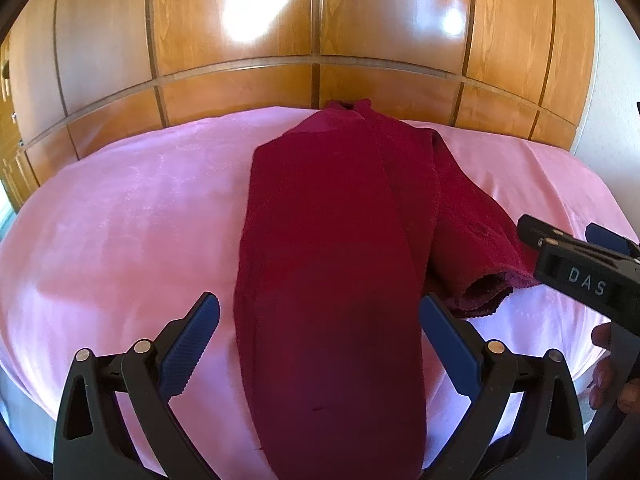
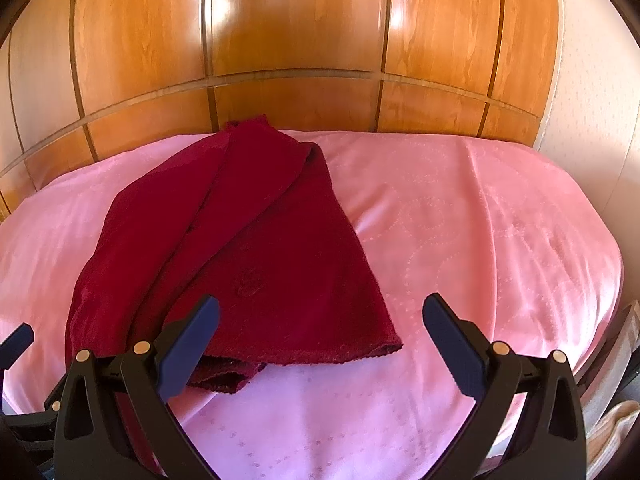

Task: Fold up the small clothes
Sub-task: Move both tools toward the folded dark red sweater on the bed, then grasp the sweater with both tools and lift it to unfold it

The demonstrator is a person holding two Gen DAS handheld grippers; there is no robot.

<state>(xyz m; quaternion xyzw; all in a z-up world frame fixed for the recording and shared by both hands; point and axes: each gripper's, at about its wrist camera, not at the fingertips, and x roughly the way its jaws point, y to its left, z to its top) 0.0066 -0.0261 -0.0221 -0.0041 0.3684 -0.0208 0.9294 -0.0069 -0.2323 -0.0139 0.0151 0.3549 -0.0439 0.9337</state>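
A dark red garment [image 1: 332, 240] lies lengthwise on the pink bed cover [image 1: 120, 220], folded into a long strip with a loose flap on its right side. My left gripper [image 1: 320, 344] hovers open above the strip's near end, its blue pads on either side of the cloth. My right gripper [image 1: 560, 240] enters the left wrist view from the right, beside the flap's hem. In the right wrist view the garment [image 2: 248, 248] lies left of centre and my right gripper [image 2: 320, 344] stands open over the bare cover, its left pad by the hem.
A glossy wooden panelled headboard [image 1: 320, 32] rises behind the bed. The bed cover [image 2: 480, 220] spreads wide to the right of the garment. A hand [image 1: 608, 380] holds the right gripper at the bed's edge. Pale fabric [image 2: 616, 420] lies off the bed at lower right.
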